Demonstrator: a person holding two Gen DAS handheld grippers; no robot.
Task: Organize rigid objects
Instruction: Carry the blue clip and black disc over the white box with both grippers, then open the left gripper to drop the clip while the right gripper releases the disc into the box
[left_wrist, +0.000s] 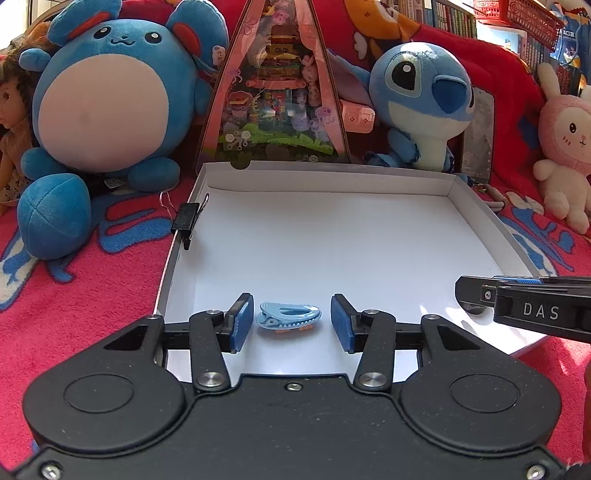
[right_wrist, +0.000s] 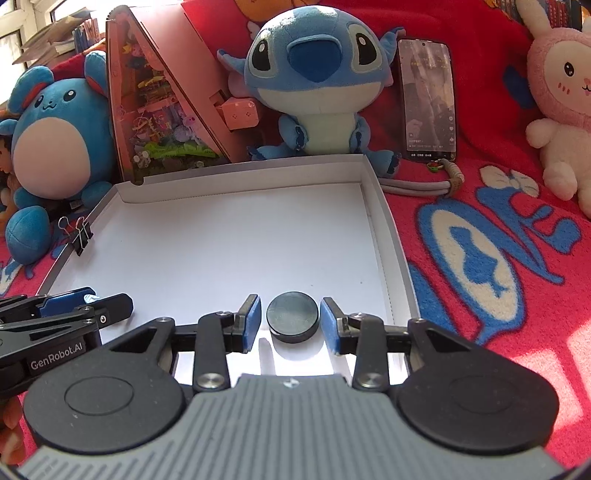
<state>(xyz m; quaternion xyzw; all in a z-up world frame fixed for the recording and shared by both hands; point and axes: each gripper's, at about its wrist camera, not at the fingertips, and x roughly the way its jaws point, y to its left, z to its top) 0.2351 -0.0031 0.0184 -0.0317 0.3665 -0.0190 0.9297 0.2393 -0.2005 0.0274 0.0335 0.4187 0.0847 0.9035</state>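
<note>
A shallow white box lid (left_wrist: 332, 236) lies on the red blanket; it also shows in the right wrist view (right_wrist: 221, 236). A small light-blue shark hair clip (left_wrist: 290, 315) lies on its floor between the blue pads of my left gripper (left_wrist: 291, 321), which is open with a gap on each side. A dark round disc (right_wrist: 292, 320) lies in the lid between the pads of my right gripper (right_wrist: 290, 323), open, close on both sides. The right gripper's finger also shows in the left wrist view (left_wrist: 480, 295). The left gripper also shows in the right wrist view (right_wrist: 92, 306).
A black binder clip (left_wrist: 187, 220) grips the lid's left wall (right_wrist: 79, 232). Behind the lid stand a round blue plush (left_wrist: 107, 99), a pink triangular toy box (left_wrist: 273, 92), a Stitch plush (right_wrist: 314, 81), a phone (right_wrist: 428, 99) and a pink bunny plush (right_wrist: 557, 96).
</note>
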